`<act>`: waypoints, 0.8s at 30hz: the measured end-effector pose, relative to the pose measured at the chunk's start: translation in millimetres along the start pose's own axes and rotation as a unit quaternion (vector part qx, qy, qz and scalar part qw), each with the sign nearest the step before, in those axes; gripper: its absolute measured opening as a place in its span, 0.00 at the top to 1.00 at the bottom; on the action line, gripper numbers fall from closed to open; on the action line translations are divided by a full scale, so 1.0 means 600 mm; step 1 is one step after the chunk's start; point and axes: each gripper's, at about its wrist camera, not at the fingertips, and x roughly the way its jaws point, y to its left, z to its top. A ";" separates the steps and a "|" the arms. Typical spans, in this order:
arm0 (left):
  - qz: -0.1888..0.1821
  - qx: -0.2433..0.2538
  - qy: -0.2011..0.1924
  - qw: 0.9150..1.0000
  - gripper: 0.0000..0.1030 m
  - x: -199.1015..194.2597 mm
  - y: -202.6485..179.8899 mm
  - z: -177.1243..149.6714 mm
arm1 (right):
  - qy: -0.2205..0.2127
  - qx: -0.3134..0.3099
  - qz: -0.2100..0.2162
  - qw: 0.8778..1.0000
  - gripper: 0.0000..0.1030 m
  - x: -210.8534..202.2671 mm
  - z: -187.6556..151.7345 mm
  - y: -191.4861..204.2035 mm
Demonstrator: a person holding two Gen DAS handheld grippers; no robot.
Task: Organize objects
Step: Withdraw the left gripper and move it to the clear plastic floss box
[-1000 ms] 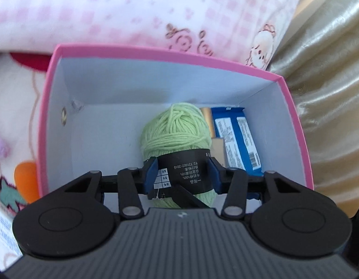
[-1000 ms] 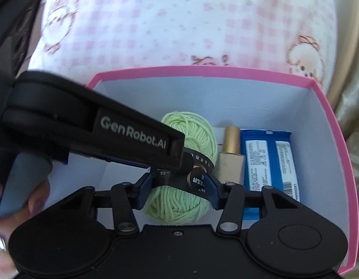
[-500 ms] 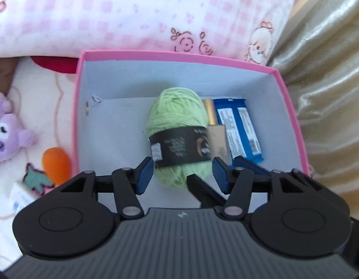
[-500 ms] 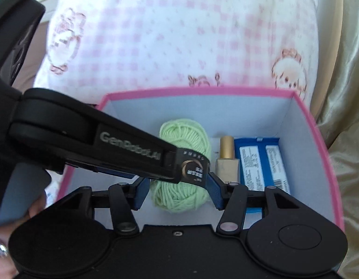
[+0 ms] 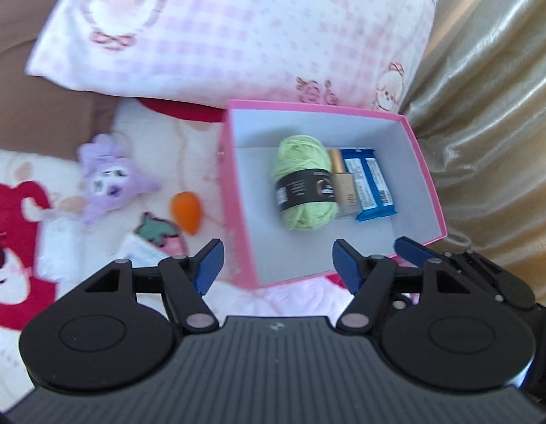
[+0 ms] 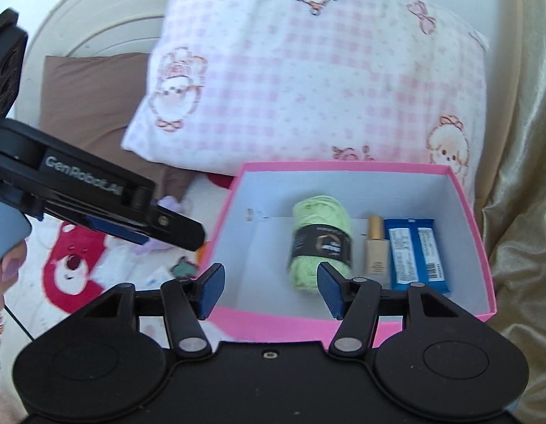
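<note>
- Right of centre, inside the pink box [image 5: 237, 190], the green yarn ball [image 5: 303, 183] is lying, soft and light.
- Both hand-held grippers, left [image 5: 274, 261] and right [image 6: 269, 289], are hovering spread and empty.
- Probably the plush toy [image 5: 110, 180], blurred at left, is waiting; squeezing its body should hold.

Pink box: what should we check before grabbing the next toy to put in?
1. Yarn lying inside the pink box: ok.
2. Left tool open and holding nothing: ok.
3. Right tool open and holding nothing: ok.
4. Free floor space in the box to the left of the yarn: ok.
5. Toys waiting outside, purple plush and orange egg-shaped toy: ok.
6. Left tool lined up over a toy: not ok, it points at the box edge.
</note>
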 end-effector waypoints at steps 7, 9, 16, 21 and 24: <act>0.017 0.011 -0.020 1.000 0.32 -0.102 0.050 -0.045 | 0.008 -0.050 0.029 0.998 0.34 -0.063 0.010 0.078; 0.015 0.011 -0.036 0.999 0.28 -0.135 0.066 -0.061 | 0.010 -0.082 0.038 0.996 0.31 -0.079 0.013 0.108; 0.033 0.004 -0.070 0.997 0.20 -0.203 0.119 -0.094 | 0.007 -0.159 0.075 0.984 0.24 -0.104 0.017 0.194; 0.032 -0.013 -0.081 0.996 0.19 -0.198 0.163 -0.096 | 0.016 -0.193 0.100 0.976 0.21 -0.075 0.015 0.235; 0.022 -0.045 -0.080 0.995 0.17 -0.181 0.202 -0.099 | 0.025 -0.208 0.121 0.970 0.20 -0.049 0.016 0.257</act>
